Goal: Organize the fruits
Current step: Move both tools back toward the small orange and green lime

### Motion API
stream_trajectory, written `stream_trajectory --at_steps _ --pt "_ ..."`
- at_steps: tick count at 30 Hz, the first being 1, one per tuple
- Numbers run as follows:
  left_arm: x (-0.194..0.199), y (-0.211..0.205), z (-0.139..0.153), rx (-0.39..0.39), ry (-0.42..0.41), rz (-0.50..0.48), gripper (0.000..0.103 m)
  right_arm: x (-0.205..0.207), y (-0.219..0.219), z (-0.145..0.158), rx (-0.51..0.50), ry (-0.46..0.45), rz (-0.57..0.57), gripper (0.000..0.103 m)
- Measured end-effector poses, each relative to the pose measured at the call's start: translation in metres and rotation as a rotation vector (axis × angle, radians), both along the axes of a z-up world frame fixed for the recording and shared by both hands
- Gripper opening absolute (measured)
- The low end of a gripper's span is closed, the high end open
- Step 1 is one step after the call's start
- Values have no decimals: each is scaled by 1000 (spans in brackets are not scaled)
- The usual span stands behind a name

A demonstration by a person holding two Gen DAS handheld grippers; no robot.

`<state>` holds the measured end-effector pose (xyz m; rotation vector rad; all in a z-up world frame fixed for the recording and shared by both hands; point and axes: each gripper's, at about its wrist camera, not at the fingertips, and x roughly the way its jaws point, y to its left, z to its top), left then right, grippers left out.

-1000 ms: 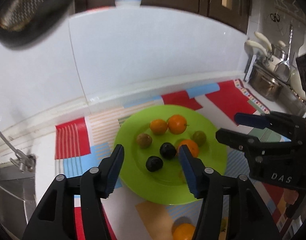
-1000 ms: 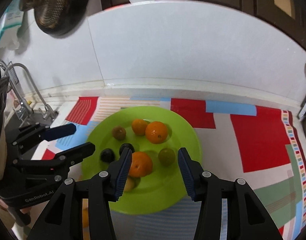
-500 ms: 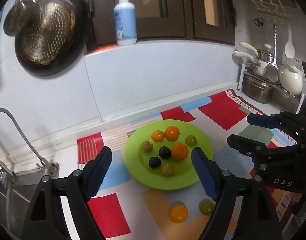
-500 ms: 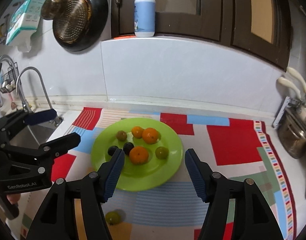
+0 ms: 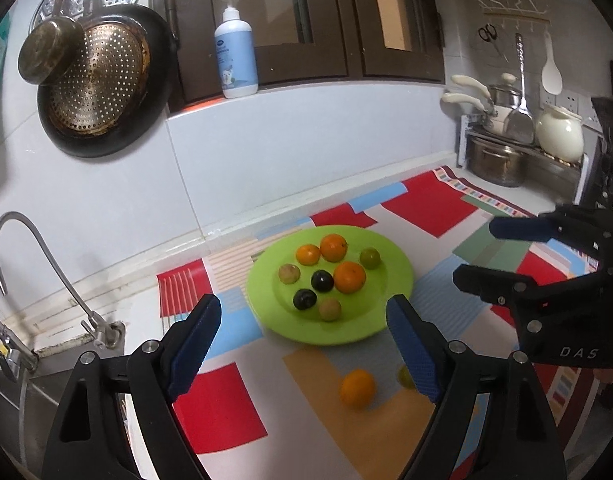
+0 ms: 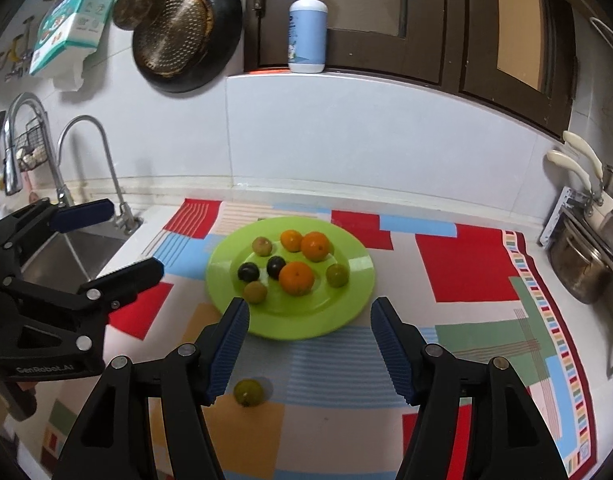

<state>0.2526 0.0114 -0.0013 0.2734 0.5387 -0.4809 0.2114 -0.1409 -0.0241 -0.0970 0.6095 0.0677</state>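
A green plate (image 5: 394, 280) (image 6: 358, 276) sits on the patterned mat and holds several fruits: oranges (image 5: 349, 277) (image 6: 296, 278), dark plums (image 5: 321, 281) (image 6: 248, 272) and greenish fruits (image 5: 369, 258) (image 6: 337, 275). A loose orange (image 5: 357, 387) and a loose green fruit (image 5: 405, 376) (image 6: 248, 392) lie on the mat in front of the plate. My left gripper (image 5: 306, 348) (image 6: 106, 240) is open and empty, held back above the mat. My right gripper (image 6: 308, 348) (image 5: 494, 252) is open and empty, also held back from the plate.
A sink with a faucet (image 5: 46, 264) (image 6: 102, 156) is at the left. Pots (image 5: 494, 160) (image 6: 578, 268) stand on a rack at the right. A soap bottle (image 5: 234, 52) stands on the ledge, and a pan (image 5: 102, 84) hangs on the wall.
Both grippers have pulled back and up from the plate and opened wider. A greenish fruit now lies on the plate's near side. The two loose fruits on the mat have come into view.
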Motion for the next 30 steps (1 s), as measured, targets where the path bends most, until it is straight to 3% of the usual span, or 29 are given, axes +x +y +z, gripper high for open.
stream_trajectory --at_steps 8,16,24,30 --pt "-9 5 -15 13 15 -46 85 -15 15 -6 -58 -14 28 64" --pt "-14 0 -36 64 27 -113 84 -16 20 -28 -55 47 72 64" --pt "-14 -10 -63 123 80 -185 67 -13 22 -58 -45 121 113 63" --pt "-5 -15 -83 131 166 -207 58 -3 20 -78 -18 182 142 51"
